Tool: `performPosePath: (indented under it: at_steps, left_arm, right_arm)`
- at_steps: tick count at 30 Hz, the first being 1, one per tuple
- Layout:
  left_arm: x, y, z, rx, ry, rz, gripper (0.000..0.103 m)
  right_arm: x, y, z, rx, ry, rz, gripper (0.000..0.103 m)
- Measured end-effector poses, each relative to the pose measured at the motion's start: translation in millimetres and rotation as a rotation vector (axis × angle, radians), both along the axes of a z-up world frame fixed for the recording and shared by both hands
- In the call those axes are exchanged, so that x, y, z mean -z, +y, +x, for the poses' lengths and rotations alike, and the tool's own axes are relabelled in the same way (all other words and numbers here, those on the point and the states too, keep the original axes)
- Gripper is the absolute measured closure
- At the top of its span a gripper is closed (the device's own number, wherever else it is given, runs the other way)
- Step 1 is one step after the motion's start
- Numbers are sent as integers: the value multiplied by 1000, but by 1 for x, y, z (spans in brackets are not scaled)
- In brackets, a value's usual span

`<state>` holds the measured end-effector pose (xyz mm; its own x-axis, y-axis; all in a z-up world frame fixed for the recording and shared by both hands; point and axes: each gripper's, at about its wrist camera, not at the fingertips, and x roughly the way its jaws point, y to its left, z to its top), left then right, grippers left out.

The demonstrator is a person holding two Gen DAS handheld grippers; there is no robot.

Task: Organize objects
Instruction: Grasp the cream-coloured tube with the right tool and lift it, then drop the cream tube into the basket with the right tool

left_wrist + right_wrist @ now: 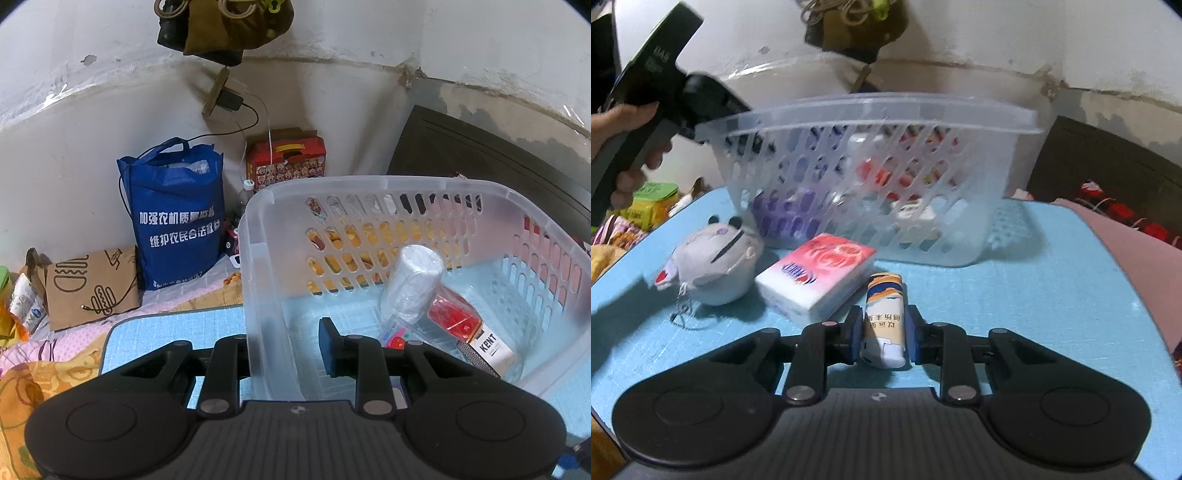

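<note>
A translucent slotted basket (369,182) stands on a blue mat (177,332). My left gripper (284,332) is shut on its near wall, one finger outside and one inside. Inside lie a clear wrapped roll (413,284) and a red KENT box (472,332). In the right wrist view, my right gripper (884,314) is shut on a patterned lighter (884,295) that lies on the mat in front of the basket (879,110). A pink-and-white tissue pack (816,273) and a grey plush toy (713,266) lie to its left.
A person's hand (624,122) holds the left gripper at the basket's left corner. A blue bag (173,218), a red box (286,158) and a brown paper bag (92,288) stand by the wall. A dark headboard (480,147) is behind the basket.
</note>
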<state>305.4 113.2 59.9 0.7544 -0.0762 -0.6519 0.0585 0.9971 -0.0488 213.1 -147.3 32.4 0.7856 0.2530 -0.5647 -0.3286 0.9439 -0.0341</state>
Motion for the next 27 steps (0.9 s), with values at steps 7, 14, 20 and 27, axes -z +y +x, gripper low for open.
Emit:
performPosePath:
  at_steps: [7, 14, 20, 27]
  left_arm:
    - [0, 0, 1, 0, -2, -3, 73]
    - [1, 0, 0, 1, 2, -9, 73]
    - [1, 0, 2, 2, 8, -8, 73]
    - [1, 0, 2, 3, 8, -9, 73]
  right_arm:
    - [-47, -17, -15, 15, -114, 80, 76]
    - [-113, 6, 6, 41, -311, 94, 76]
    - [-116, 34, 52, 78, -314, 80, 76]
    - [-112, 55, 66, 108, -349, 22, 41]
